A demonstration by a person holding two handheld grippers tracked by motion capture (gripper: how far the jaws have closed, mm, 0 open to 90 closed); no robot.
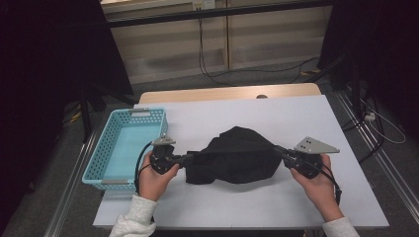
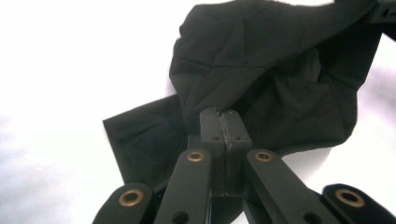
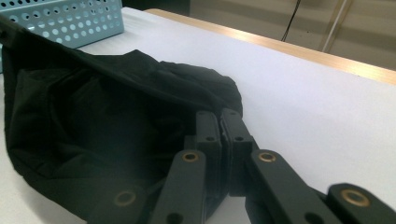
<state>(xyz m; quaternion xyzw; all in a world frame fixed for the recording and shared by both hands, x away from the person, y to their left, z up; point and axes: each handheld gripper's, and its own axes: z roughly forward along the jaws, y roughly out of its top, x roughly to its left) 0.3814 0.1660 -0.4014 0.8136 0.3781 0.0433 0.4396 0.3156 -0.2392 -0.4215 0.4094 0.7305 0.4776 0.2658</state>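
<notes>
Sleeves at the near edge, my two hands out over the white table. Left hand holds my left gripper, pointing right; its jaws are together, clamped on the left edge of the black cloth. In the left gripper view the pads meet with a thin fold of the cloth pinched at the left gripper's tips. Right hand holds my right gripper, pointing left, grey plate on top; jaws pressed together on the right edge of the cloth. In the right gripper view the right gripper's tips bite into the cloth's hem. Cloth sits mid-table between the two grippers, bunched into a rumpled mound, its top edge pulled taut from one grip to the other, a flat flap lying on the table at its near left. Light blue basket stands at the left edge of the table, just beyond and left of my left gripper, apart from the cloth. Wooden table edge shows at the far side; past it, cables hang down to the floor.
</notes>
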